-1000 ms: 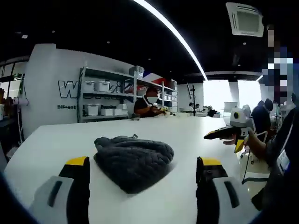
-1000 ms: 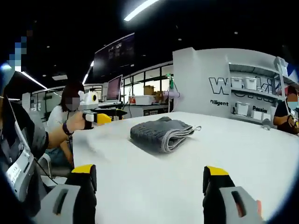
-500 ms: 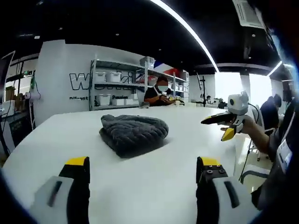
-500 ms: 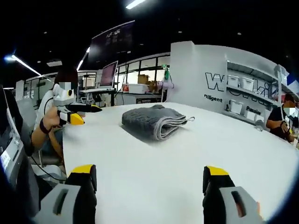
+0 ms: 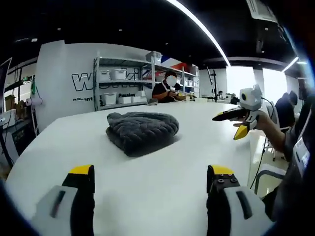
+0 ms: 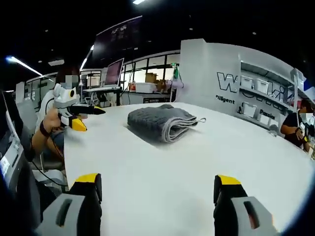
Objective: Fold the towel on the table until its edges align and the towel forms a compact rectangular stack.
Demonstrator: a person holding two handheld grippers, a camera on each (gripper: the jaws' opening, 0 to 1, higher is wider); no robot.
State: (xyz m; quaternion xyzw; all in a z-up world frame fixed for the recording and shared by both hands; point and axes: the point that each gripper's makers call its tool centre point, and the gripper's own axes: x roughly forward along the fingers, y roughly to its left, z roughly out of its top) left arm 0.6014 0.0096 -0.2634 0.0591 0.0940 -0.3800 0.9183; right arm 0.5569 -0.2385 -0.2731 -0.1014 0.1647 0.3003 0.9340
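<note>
While both tools are hanging back from the work, the left gripper [image 5: 150, 196] is showing its jaws spread wide with nothing between them, and the right gripper [image 6: 156, 204] is likewise gaping and empty; each is sitting well apart from the towel [image 5: 141, 131], probably because the folding looks finished; the grey towel is lying near the middle of the white table [image 6: 206, 162] as a compact stack, its layered folds [image 6: 178, 129] facing the right gripper view; the edges are appearing roughly aligned, though not crisp.
</note>
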